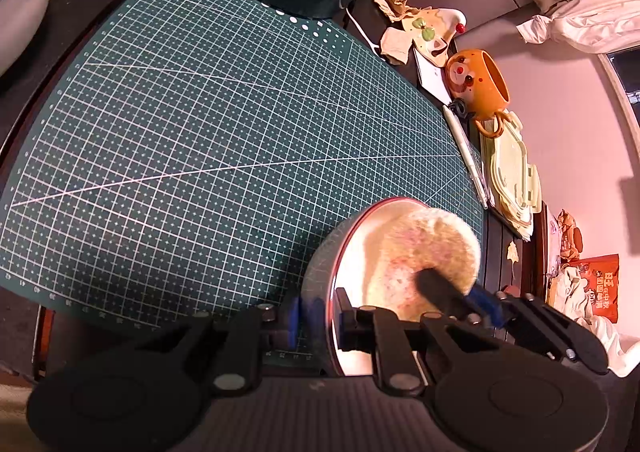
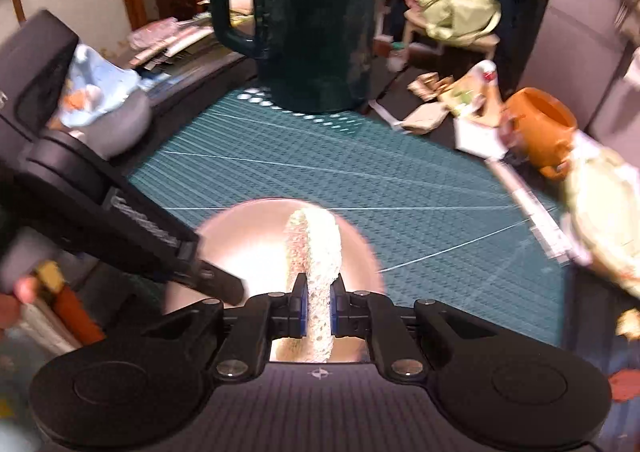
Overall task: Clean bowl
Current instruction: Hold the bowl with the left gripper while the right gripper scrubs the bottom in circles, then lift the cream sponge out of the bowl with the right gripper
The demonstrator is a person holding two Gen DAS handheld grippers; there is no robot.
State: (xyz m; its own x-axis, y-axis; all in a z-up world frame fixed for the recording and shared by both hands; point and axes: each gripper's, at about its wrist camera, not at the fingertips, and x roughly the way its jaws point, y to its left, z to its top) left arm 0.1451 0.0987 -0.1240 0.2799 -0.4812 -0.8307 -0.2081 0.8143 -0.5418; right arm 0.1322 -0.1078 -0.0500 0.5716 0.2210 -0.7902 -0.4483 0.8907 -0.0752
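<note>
mat: a green gridded cutting mat (image 1: pixel 192 123) covered the tabletop.
jug: a dark green jug (image 2: pixel 316 19) stood at the mat's far edge.
bowl: the bowl (image 1: pixel 360 252) sat on the mat's near right part, tilted.
left gripper: the left gripper (image 1: pixel 316 318) was clamped on the bowl's rim.
sponge: a pale sponge (image 2: pixel 316 248) stood inside the bowl, possibly touching its inner wall; motion blur hid the contact.
right gripper: the right gripper (image 2: pixel 319 310) was pinching the sponge.

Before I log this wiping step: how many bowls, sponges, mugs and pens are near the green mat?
Bowls: 1, the bowl held at its rim
Sponges: 1, the sponge inside it
Mugs: 2, dark green mug, orange mug
Pens: 1, white pen
Total: 5
</note>
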